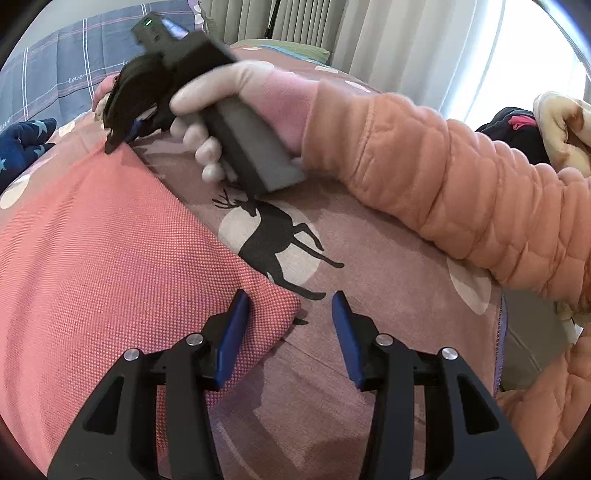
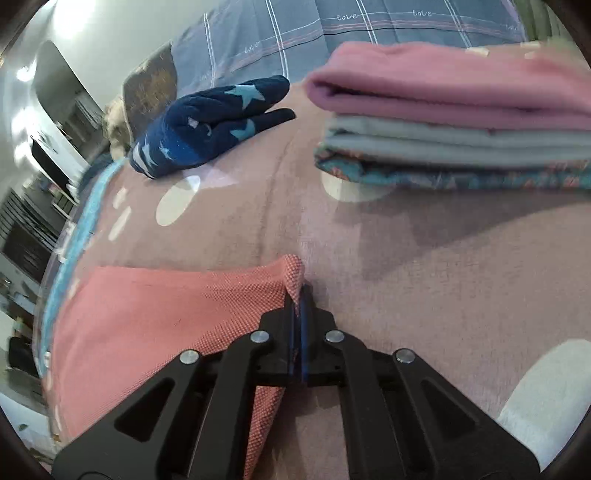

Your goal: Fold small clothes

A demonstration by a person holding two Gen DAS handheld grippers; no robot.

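A coral-pink woven cloth (image 1: 110, 258) lies flat on the mauve bedspread (image 1: 388, 314). My left gripper (image 1: 291, 325) is open over the cloth's near corner. That corner lies between the blue pads (image 1: 236, 325), and neither pad presses on it. In the right wrist view the same cloth (image 2: 166, 306) spreads to the left. My right gripper (image 2: 300, 295) is shut on its far corner, which pokes up above the fingertips. The left wrist view shows the right gripper (image 1: 118, 140) at the cloth's far edge, held by a white-gloved hand (image 1: 221, 110).
A stack of folded clothes (image 2: 461, 122) with a pink one on top sits at the far right. A navy garment with stars (image 2: 207, 125) lies far left. Behind is a grey plaid quilt (image 2: 332, 33). An orange quilted sleeve (image 1: 443, 177) crosses the bed on the right.
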